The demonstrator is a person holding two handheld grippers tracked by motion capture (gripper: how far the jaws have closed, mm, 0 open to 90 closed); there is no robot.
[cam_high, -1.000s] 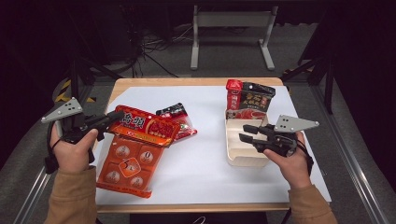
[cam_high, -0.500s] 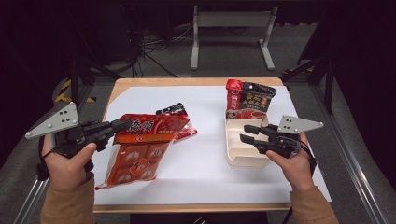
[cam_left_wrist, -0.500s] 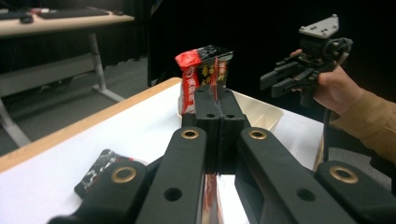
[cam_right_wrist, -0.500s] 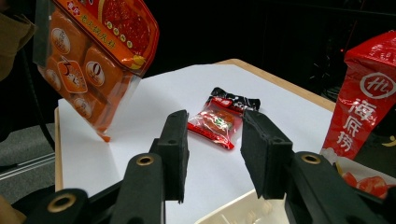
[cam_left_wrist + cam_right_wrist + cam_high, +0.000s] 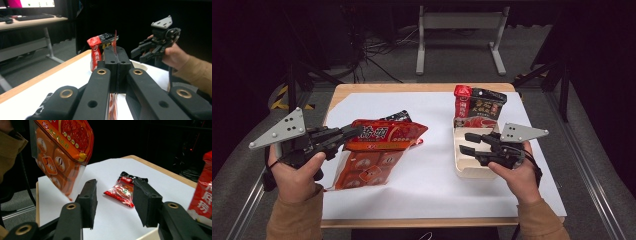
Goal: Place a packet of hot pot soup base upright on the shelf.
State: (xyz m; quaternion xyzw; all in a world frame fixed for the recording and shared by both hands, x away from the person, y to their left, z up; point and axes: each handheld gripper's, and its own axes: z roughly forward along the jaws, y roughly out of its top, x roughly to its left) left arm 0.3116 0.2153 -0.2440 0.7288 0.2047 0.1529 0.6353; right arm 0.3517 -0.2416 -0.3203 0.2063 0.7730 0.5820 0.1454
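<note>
My left gripper [image 5: 348, 134] is shut on the edge of a large orange-red snack pack [image 5: 384, 136]. The pack hangs tilted above the left side of the white table cover, its lower part [image 5: 362, 169] drooping towards the table. In the left gripper view the jaws [image 5: 117, 53] pinch the pack's thin edge [image 5: 115, 44]. My right gripper [image 5: 469, 142] stands open over a cream tray [image 5: 462, 170] with nothing between its fingers. In the right gripper view the open gripper [image 5: 115, 202] faces the hanging pack [image 5: 62, 147] and a small red packet [image 5: 123, 190] lying flat.
Red and black packets [image 5: 477, 107] stand upright behind the tray; one shows at the right edge [image 5: 203, 192]. The small red-black packet [image 5: 398, 116] lies behind the lifted pack. White paper [image 5: 432, 180] covers the wooden table. A metal stand [image 5: 459, 22] is on the floor beyond.
The left gripper has raised the snack pack off the table and drawn it slightly left; the pack now hangs tilted. The right gripper stays open over the tray.
</note>
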